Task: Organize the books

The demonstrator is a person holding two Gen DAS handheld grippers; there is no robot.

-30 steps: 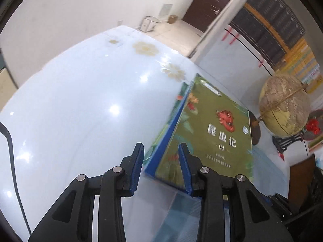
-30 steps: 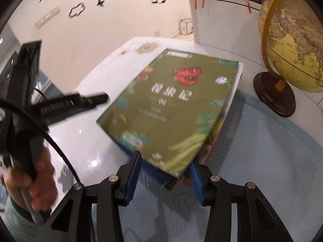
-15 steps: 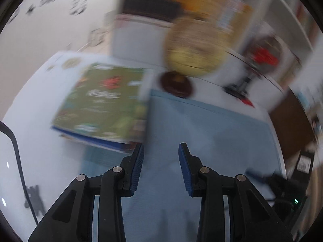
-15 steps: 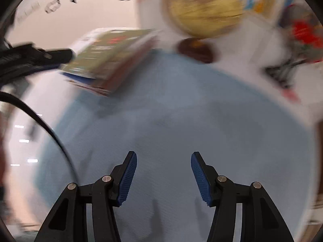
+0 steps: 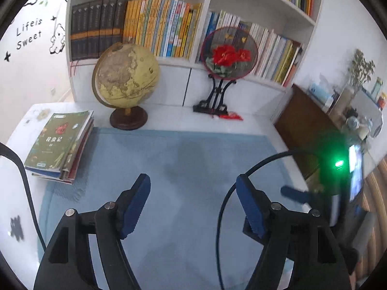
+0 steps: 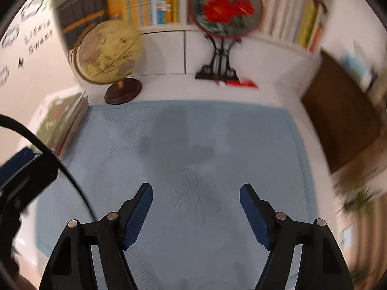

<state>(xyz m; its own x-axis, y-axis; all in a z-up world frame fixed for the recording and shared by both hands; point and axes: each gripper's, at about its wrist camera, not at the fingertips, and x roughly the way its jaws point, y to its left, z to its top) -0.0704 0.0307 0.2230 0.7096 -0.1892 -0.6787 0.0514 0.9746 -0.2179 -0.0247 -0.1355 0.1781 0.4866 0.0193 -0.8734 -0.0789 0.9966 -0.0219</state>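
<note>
Several stacked books (image 5: 59,145), green cover uppermost, lie at the blue mat's (image 5: 183,169) left edge (beside the globe (image 5: 125,75)); your left gripper (image 5: 192,193) and right gripper (image 6: 196,203) tilt downward, jaws opening, nothing between

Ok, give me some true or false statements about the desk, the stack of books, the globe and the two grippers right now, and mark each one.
1. The stack of books with the green cover on top lies at the left edge of the blue mat. True.
2. The left gripper holds a book. False: its jaws are opening with nothing between them.
3. The yellow globe on a dark round base stands beside the stack. True.
4. The right gripper grips the globe. False: it is over bare mat, opening.
</note>
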